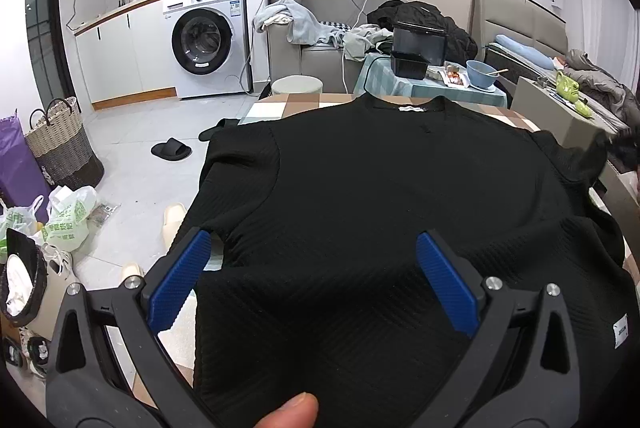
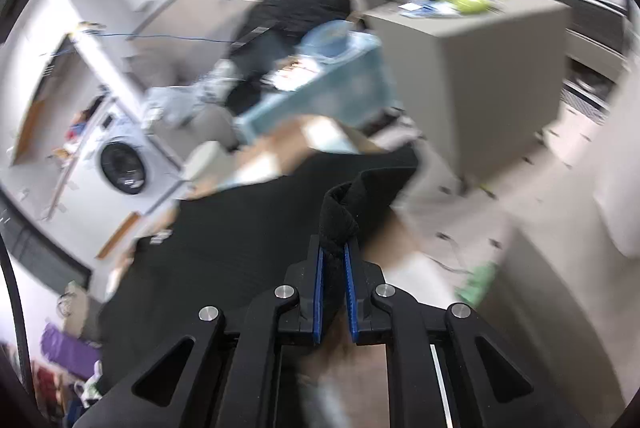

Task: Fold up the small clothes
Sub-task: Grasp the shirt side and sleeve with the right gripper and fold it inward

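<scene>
**Right claw pinches a sleeve of the black top, left claw spread over its hem**

A fingertip pokes up at the very bottom of the left wrist view, just behind the left claw. That claw hangs with its blue pads spread wide, one on either side of the near end of the black top, and neither pad presses the cloth.

The black top lies flat on the counter, which wears a checked brown and pale cover. The neckline, with its small white label, points away toward the sofa, and a white tag sits on the hem at the right.

Over on the right, the right claw has its pads pressed together on a rolled fold of the top's black sleeve, lifted off the counter. That whole view is smeared with blur.

Beyond the counter I can see a washing machine, a woven basket and a black slipper on the floor, and a blue bowl on a side table.
</scene>
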Demonstrator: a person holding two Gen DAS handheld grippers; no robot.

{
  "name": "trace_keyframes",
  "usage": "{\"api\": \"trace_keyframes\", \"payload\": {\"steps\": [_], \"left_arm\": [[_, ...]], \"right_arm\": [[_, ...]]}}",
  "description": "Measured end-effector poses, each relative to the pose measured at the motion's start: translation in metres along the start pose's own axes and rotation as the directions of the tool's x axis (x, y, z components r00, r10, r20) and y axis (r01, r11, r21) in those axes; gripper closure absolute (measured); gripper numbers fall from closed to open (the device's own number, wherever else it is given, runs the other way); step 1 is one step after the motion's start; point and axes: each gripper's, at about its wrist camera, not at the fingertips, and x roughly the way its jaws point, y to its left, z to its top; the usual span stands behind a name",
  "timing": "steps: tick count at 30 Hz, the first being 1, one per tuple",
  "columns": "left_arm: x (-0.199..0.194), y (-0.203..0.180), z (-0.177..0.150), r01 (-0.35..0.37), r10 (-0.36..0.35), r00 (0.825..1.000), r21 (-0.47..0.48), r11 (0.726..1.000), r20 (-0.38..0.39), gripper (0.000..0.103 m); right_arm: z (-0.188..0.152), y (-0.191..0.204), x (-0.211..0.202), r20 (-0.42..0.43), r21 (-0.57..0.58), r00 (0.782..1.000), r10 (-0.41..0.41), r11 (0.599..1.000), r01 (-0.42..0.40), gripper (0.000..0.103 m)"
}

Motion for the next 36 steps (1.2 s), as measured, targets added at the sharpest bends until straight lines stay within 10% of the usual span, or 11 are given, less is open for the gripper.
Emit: {"api": "trace_keyframes", "payload": {"steps": [8,19,32,36], "left_arm": [[-0.009,0.006,0.003,-0.020,0.020,1.000,-0.010,1.000,0.011,0.001],[-0.004,0.023,-0.001,-0.015,0.015,1.000,-0.048,0.999,-0.011,0.001],[-0.006,0.028,-0.004,-0.028,0.027,1.000,-0.067,0.997,-0.015,0.001],[-0.003,0.031,-0.005,-0.026,0.024,0.999,-0.077,0.997,-0.022,0.001]], "right_arm": [[-0.041,0.122,0.049,-0.285,-0.287,0.930,0.230,0.906,-0.312,0.093],[-0.042,0.045,0.038,-0.297,-0.201,0.952,0.074,0.970,-0.138,0.060],[-0.053,0.032,0.081,-0.350,-0.150,0.935,0.062,0.981,-0.121,0.062],[-0.055,0.044,0.086,-0.353,-0.202,0.934,0.060,0.970,-0.139,0.092]]}}
